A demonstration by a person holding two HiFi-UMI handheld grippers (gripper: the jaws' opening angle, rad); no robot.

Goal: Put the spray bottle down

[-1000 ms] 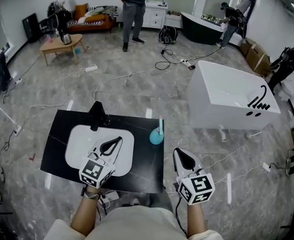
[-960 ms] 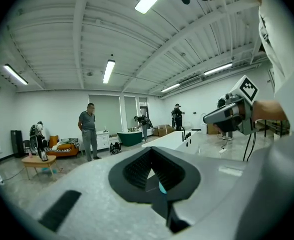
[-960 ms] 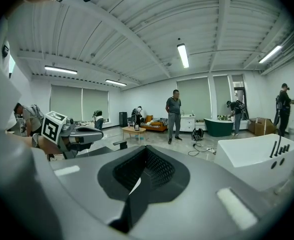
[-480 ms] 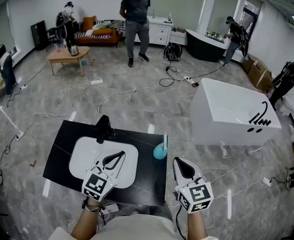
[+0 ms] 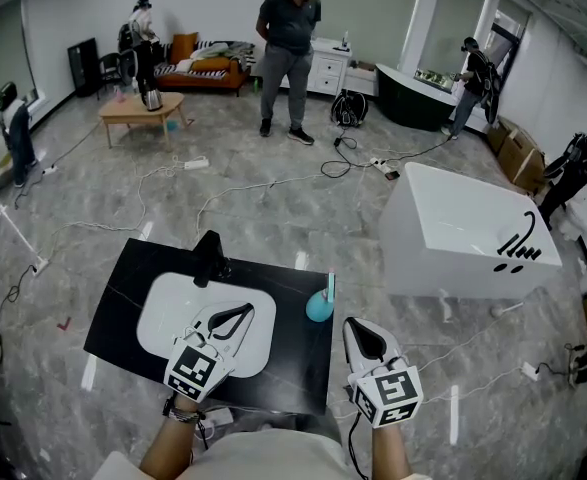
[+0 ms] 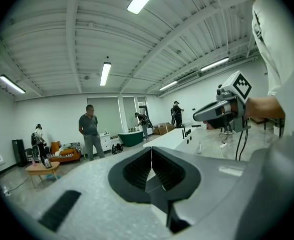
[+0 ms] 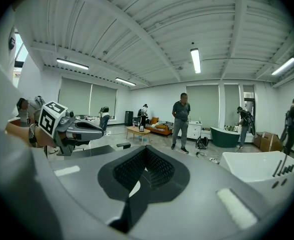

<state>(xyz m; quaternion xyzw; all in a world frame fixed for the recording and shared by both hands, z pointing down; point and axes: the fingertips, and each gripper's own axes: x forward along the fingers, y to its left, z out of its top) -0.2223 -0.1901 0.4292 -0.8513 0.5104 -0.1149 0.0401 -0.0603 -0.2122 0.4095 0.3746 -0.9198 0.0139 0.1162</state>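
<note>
Grey marbled floor strewn with cables surrounds a black surface [image 5: 113, 313] with a white basin [image 5: 168, 313] set into it, as we look down in the head view. At the far right corner of that surface the teal spray bottle [image 5: 319, 305] stands upright, its long axis vertical, with nothing touching it. Our left gripper [image 5: 239, 314] hovers over the basin with its fingers pressed together. Our right gripper [image 5: 361, 331] hangs just off the surface's right edge, fingers likewise together and holding nothing. The bottle lies ahead of the right fingers and a little to their left, near them. From the left fingers it sits well off to the right. The right hand is the nearer one, and we judge the bottle already set down.

Looking along the left gripper, we see its fingers [image 6: 136, 171] meet in a closed seam with nothing between them. Beyond them stands a person [image 6: 90, 134], and the other gripper shows to the right. No bottle appears here.

Looking along the right gripper, we again see fingers [image 7: 131, 171] shut on nothing, with a white bathtub [image 7: 257, 166] beyond them to the right. Only the head view places the bottle.
</note>
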